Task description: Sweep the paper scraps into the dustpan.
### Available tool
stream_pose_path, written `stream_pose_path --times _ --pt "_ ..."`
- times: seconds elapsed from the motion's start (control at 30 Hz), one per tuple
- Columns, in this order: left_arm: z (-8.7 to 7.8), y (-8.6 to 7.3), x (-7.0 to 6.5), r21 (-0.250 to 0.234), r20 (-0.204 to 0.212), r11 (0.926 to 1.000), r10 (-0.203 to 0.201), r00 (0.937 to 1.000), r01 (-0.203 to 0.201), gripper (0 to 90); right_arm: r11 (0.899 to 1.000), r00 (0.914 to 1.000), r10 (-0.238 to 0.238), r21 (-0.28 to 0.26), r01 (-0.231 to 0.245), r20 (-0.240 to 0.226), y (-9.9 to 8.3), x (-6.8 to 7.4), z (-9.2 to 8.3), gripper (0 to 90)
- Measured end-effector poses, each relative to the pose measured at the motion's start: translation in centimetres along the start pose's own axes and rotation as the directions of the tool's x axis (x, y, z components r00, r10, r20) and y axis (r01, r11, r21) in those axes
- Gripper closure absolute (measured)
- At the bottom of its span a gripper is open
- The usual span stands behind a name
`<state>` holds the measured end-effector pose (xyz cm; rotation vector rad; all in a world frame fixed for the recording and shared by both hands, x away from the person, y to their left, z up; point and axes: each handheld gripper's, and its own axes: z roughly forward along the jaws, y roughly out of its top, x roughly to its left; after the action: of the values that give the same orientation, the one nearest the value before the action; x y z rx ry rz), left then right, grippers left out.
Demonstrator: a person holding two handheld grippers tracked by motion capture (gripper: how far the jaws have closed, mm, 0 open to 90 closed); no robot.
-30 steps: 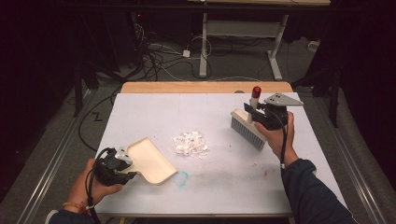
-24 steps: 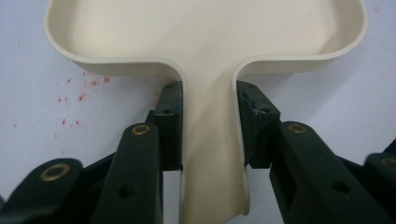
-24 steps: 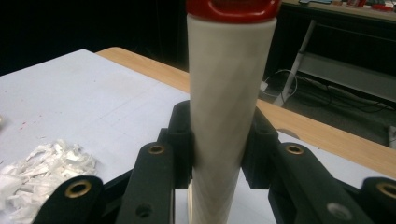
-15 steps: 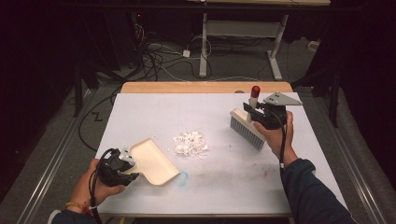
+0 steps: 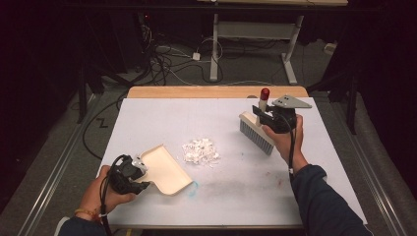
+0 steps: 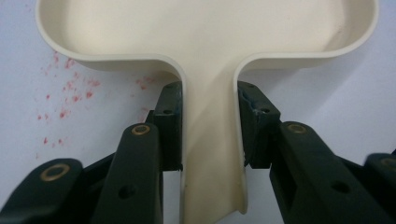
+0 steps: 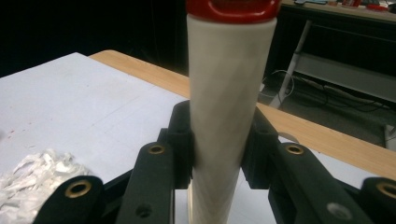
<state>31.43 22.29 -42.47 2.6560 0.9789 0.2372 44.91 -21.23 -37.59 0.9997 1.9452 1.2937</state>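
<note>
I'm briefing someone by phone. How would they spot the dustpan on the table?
On the white table, look at the near left corner. The cream plastic dustpan lies there, handle clamped in the left gripper, beside the white paper shreds. It is the table's only shallow tray.

Table (image 5: 147, 118) brightly lit, surroundings dark; both gripper views blur close up.

White table top (image 5: 147, 118), with a bare wooden strip (image 5: 196, 92) along its far edge. Red speckles (image 6: 65, 88) and a blue smear (image 5: 193, 186) mark the surface. Beyond it, tangled cables (image 5: 172, 59) lie on the floor beside a white-framed desk (image 5: 290, 59).
</note>
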Motion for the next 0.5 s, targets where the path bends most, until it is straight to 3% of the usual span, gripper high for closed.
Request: stream_pose_path --times 0.3,0.5 --pt "0.6 1.2 0.6 0.028 0.052 0.9993 -0.027 0.9983 0.026 63.4 1.0 0.9998 -0.019 0.001 0.019 0.009 0.8 0.8 2.0 70.0" --pt "1.0 1.0 1.5 0.054 0.116 0.9967 -0.066 0.9911 0.06 63.4 1.0 0.9996 -0.027 0.0 0.027 0.003 1.1 1.3 2.7 70.0"
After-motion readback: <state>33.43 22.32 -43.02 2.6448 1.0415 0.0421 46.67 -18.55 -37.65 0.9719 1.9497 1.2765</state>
